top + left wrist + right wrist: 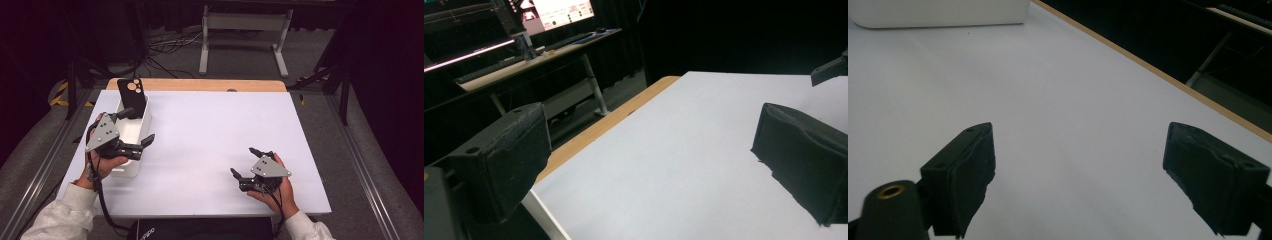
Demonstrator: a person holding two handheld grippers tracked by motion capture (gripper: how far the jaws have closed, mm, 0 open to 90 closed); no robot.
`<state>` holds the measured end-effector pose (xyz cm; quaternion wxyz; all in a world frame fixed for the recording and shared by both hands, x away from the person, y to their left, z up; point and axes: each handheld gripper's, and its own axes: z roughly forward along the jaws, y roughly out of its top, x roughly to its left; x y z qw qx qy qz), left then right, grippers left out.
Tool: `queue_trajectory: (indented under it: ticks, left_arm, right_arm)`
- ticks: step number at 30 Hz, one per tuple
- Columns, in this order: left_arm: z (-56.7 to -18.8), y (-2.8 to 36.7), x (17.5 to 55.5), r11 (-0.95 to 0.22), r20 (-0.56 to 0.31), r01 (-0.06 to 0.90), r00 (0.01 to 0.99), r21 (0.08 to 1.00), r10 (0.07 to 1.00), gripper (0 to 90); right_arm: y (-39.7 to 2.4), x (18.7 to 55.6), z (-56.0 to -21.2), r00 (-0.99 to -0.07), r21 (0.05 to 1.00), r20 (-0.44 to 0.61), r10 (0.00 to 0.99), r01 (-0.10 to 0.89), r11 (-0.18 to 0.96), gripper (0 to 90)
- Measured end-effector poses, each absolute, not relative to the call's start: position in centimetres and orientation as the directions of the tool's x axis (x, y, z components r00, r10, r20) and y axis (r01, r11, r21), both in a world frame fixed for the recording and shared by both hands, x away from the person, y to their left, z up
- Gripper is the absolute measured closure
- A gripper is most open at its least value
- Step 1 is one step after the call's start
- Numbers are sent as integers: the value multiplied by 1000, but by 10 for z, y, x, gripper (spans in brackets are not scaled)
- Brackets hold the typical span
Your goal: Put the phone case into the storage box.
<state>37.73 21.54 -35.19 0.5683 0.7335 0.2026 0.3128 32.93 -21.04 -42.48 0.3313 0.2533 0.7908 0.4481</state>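
Note:
A black phone case (132,96) with round camera cut-outs stands upright at the far end of a white bin (145,121) on the left of the table. My left gripper (138,126) hovers over the bin, just in front of the case, open and holding nothing. In the left gripper view its jaws (649,165) stand wide apart over the white tabletop. My right gripper (245,162) rests low over the table's near right part, open and empty. In the right gripper view its jaws (1088,175) face the bin (938,12) across bare white surface.
The white table sheet (215,135) lies on a wooden top whose edge (200,84) shows at the back. A desk with a lit monitor (559,10) stands beyond the table. Metal rails (370,170) and a stand's frame (245,30) surround it on the floor.

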Motion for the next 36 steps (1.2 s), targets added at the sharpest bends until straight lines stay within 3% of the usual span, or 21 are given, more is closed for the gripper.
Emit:
queue_trajectory:
  ticks: [36]
  left_arm:
    - [-380, 181, 326, -303, 247, -79, 782, 950, 573, 30]
  right_arm:
    - [-214, 326, -418, -642, 888, -296, 708, 88, 451, 143]
